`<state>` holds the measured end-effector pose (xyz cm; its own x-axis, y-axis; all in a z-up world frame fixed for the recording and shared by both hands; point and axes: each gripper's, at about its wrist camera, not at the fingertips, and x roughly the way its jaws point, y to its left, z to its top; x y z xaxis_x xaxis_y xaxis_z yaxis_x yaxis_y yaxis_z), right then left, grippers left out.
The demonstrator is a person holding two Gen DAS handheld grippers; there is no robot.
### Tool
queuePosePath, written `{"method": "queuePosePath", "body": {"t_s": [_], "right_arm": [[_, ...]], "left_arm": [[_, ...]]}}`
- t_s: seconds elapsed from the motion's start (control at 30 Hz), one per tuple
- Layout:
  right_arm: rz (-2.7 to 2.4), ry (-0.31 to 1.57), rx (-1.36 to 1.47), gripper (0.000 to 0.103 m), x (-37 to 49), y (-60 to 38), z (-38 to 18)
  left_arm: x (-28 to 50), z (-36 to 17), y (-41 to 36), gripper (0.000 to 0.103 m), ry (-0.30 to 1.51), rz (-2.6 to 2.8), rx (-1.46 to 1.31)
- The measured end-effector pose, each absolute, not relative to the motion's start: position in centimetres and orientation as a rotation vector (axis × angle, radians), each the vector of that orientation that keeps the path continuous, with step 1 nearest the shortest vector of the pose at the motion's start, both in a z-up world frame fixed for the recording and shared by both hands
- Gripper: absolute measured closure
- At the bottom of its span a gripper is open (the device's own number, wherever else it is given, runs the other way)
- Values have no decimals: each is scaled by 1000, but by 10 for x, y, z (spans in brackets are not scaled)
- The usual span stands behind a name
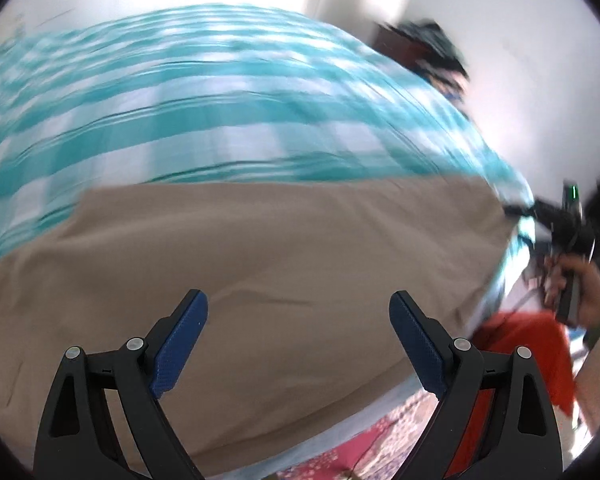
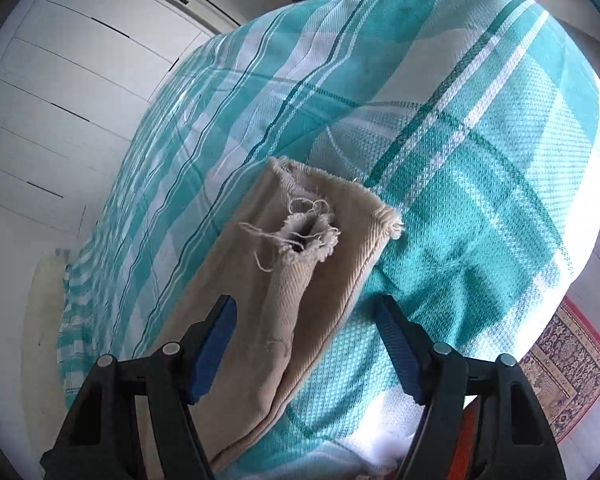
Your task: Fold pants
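Right gripper [image 2: 305, 344] fingers [image 2: 216, 348] apart, astride frayed pants [image 2: 296, 280] hem

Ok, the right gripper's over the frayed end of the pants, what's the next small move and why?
Probably lower the right gripper a little and close on the frayed leg end. Its jaws stand open around the beige pants without pressing them, and the cloth lies flat on the teal checked cover, so nothing is gripped yet for a fold.
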<state>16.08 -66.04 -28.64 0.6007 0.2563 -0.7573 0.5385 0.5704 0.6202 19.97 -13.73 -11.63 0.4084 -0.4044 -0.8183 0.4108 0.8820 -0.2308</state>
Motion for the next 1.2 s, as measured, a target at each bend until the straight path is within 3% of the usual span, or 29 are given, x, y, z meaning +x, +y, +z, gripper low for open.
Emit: {"method": "queuePosePath", "body": {"t_s": [0.07,0.13,0.3,0.4,0.47,0.53,0.63,0.77,0.8,0.83,0.87,0.9,1.03,1.2], "right_arm": [[-206,923,958,74,159,-661,-281],[-201,899,945,85,153,-667,-277],[-161,889,892,87,145,-667,-271],[-139,910,844,79,152,-662,-269],[-109,920,885,53,154,-663,-271],[-84,908,941,38,151,-664,-273],[-73,891,983,37,147,-664,-276],[-78,897,982,36,154,-660,-282],[-88,896,978,39,156,-659,-283],[-98,896,975,55,156,-660,-284],[-116,902,966,81,158,-661,-285],[-150,917,950,89,158,-664,-287],[-131,884,967,95,149,-667,-277],[-33,759,884,96,142,-645,-206]], "left_arm": [[197,-130,-168,10,1056,-542,72],[192,-152,-196,11,1105,-557,149],[165,-184,-235,5,1069,-530,397],[169,-174,-224,6,1116,-543,303],[166,-155,-214,6,1118,-608,201],[163,-137,-202,6,1083,-637,112],[176,-139,-204,6,1096,-574,111],[191,-185,-227,3,1197,-491,258],[187,-187,-231,3,1174,-488,292],[182,-188,-236,2,1150,-490,321],[179,-188,-237,2,1143,-493,325],[178,-187,-236,3,1143,-498,320],[176,-172,-219,5,1173,-546,238],[175,-132,-162,5,1169,-597,-34]]}}
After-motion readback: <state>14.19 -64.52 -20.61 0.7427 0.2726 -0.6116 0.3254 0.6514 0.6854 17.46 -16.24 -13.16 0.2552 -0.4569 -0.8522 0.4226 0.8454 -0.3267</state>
